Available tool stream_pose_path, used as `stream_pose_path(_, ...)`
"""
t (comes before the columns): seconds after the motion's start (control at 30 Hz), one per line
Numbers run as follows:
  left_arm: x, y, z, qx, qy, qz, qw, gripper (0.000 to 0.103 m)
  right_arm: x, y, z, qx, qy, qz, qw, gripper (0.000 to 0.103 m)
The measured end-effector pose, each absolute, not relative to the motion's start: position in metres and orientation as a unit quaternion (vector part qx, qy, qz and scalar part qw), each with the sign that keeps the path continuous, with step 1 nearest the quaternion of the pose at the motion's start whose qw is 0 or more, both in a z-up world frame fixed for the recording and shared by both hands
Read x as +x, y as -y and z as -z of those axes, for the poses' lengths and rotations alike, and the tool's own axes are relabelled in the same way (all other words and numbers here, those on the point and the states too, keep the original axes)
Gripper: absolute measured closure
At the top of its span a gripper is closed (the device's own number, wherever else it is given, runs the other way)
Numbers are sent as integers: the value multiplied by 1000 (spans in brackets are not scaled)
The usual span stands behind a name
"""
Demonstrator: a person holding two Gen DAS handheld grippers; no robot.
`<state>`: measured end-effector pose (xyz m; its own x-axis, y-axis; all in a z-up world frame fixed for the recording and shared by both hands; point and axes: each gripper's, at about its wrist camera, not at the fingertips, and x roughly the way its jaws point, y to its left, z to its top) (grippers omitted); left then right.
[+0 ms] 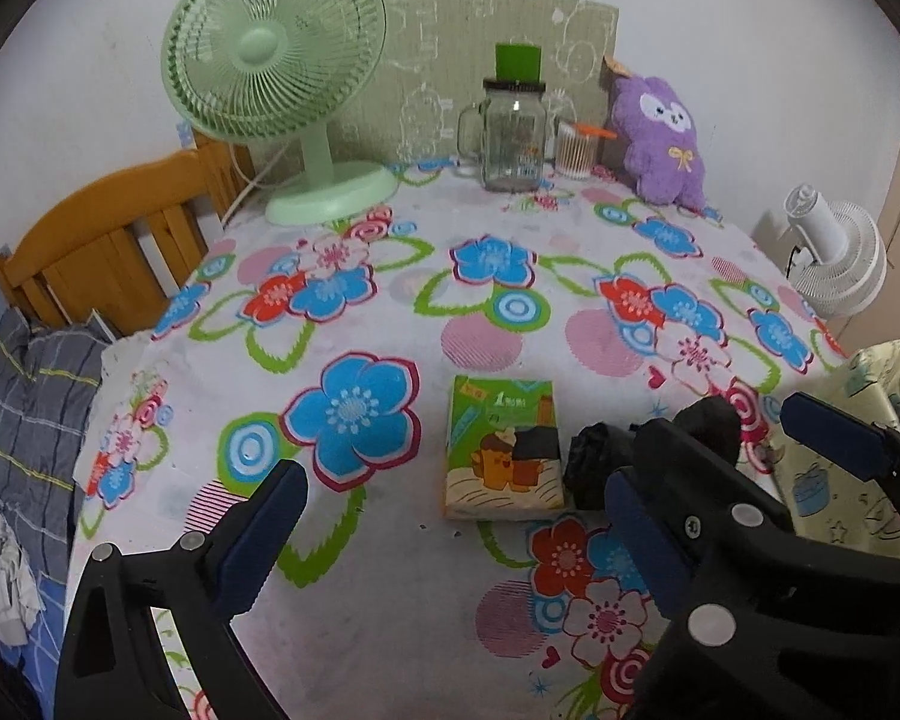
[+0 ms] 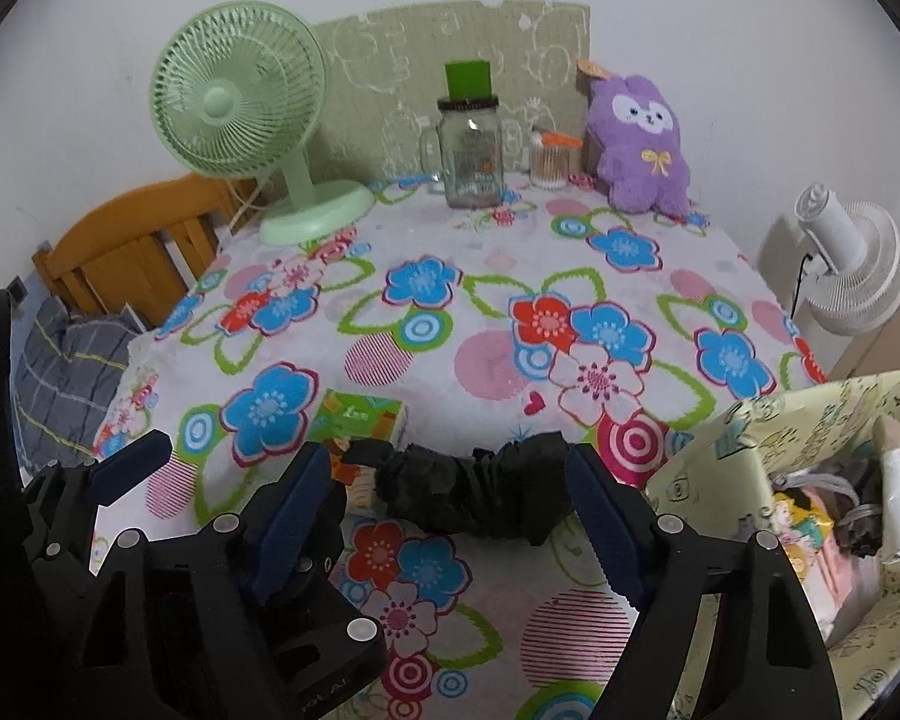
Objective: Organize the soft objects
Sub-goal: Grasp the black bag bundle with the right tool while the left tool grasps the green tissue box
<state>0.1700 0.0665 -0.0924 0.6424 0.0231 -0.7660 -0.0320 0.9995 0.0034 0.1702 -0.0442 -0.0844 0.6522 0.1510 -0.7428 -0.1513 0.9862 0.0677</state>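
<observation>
My right tongs [image 2: 456, 516] stand wide around the black cloth [image 2: 468, 495] on the table [image 2: 510, 276] — not gripping; left tongs [image 1: 450, 516] open, empty. Patterned box [image 2: 744, 468] beside holds soft items.

Matt crumpled black cloth [image 2: 474, 495], fuzzy purple plush toy [image 2: 639, 144], glossy paper tissue pack [image 1: 503, 450], clear glass jar [image 2: 473, 156], smooth plastic green fan [image 2: 240, 120], varnished wooden chair [image 1: 108, 252].
</observation>
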Motion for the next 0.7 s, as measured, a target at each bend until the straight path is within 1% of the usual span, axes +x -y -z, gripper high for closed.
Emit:
stream_pose_path(0.3, 187, -65, 114, -4, -448, -15, 894, 4, 186, 47, 107, 4, -435, -69, 898, 21)
stream_pose_path(0.47, 194, -62, 124, 5, -457, -19, 889, 7, 195, 51, 119, 10, -450, -63, 891, 21)
stream_pose_path(0.57, 198, -62, 131, 6, -463, -21, 886, 9, 200, 52, 126, 13, -457, -61, 887, 21)
stream_pose_path(0.7, 203, -62, 138, 4, -471, -22, 882, 15, 207, 52, 135, 15, -464, -59, 884, 21)
